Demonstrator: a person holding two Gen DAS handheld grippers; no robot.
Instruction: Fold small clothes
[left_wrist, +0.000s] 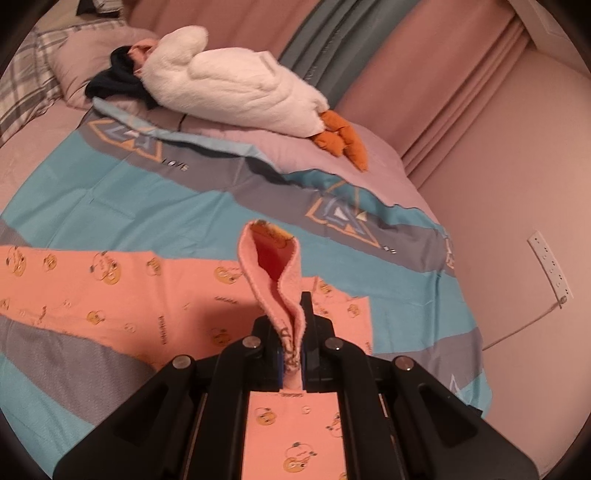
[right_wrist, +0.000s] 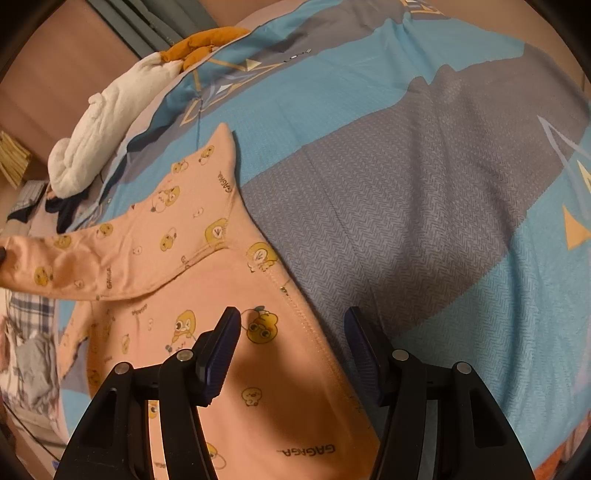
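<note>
Left gripper (left_wrist: 293, 332) angled down, clamped on top's (left_wrist: 110, 291) cuff; right gripper (right_wrist: 291, 347) agape, empty, over hem on bed (right_wrist: 424, 206).

The peach baby garment (right_wrist: 207, 258) is soft matt knit cloth with a fleecy inner face. The duvet cover (right_wrist: 388, 192) is smooth woven cloth. The plush goose (left_wrist: 236, 85) is fuzzy. Both grippers (left_wrist: 293, 332) (right_wrist: 291, 350) are matt black plastic with shiny metal pins.

Two wrist fisheyes, angled down, close over one bedspread (left_wrist: 155, 206) (shared garment (right_wrist: 192, 229))
</note>
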